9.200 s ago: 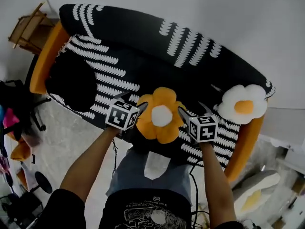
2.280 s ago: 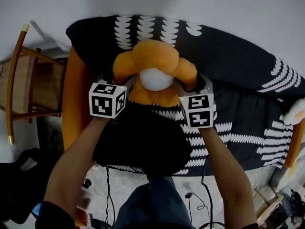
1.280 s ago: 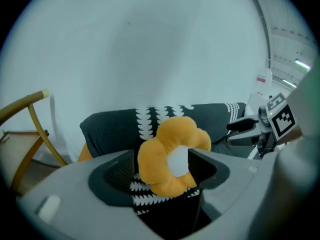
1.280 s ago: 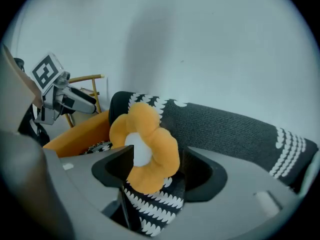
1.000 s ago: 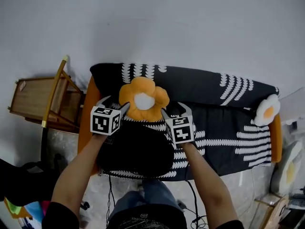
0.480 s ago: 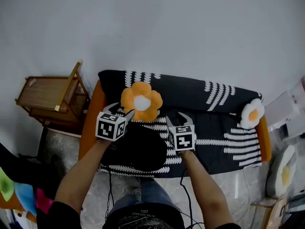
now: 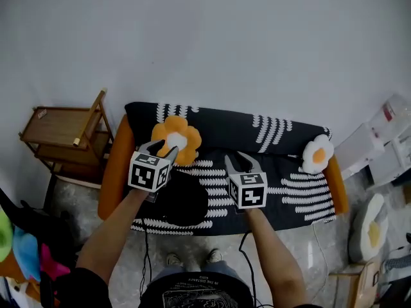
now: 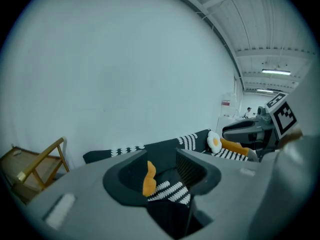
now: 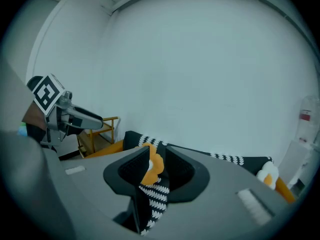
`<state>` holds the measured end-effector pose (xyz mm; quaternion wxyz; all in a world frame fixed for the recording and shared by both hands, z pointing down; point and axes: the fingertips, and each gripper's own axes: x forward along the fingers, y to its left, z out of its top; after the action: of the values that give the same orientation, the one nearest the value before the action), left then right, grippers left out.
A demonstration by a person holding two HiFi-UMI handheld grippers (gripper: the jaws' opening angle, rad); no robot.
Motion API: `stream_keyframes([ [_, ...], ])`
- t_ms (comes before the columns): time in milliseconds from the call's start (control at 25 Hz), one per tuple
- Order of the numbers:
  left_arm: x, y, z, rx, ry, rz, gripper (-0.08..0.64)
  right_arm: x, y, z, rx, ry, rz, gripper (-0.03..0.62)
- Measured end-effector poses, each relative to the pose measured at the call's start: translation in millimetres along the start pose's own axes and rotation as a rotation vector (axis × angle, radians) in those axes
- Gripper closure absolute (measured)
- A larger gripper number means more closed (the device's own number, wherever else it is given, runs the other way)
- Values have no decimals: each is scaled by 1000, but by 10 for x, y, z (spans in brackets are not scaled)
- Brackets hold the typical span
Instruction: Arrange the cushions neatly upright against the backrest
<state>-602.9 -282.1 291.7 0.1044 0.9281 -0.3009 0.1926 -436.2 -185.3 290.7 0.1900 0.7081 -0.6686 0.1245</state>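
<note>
Dark sofa (image 7: 225, 124) by pale wall. Orange flower cushion (image 7: 175, 138) upright against backrest, left end. Left gripper (image 7: 162, 147) wide, empty; right gripper (image 7: 242, 162) just closing, narrow, nothing between. Risk: soft cushion, unsupported, slumping forward onto black round cushion (image 7: 182, 201)

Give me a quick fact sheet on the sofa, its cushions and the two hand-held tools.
Sofa: black, white pattern, orange sides
Orange flower cushion: upright against the backrest, left end
White flower cushion: propped at the right end
Black round cushion: lying on the seat, left half
Left tool: jaws apart, empty
Right tool: jaws have just been closing, narrow gap, nothing between them
</note>
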Motion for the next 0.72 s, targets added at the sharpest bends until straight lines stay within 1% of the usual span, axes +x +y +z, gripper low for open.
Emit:
stream_keyframes([
  [200, -125, -583, 236, 29, -55, -24, 446, -497, -260, 133, 12, -60, -7, 516],
  [360, -139, -1085, 308, 70, -67, -32, 500, -833, -517, 58, 30, -95, 7, 548],
  [440, -161, -1304, 364, 83, -76, -24, 505, -970, -631, -9, 15, -95, 20, 569],
  [560, -173, -1612, 461, 102, -89, -17, 505, -1126, -819, -76, -27, -93, 31, 569],
  [720, -184, -1916, 468, 121, -85, 9, 515, -1310, -1002, -99, -37, -105, 73, 569],
])
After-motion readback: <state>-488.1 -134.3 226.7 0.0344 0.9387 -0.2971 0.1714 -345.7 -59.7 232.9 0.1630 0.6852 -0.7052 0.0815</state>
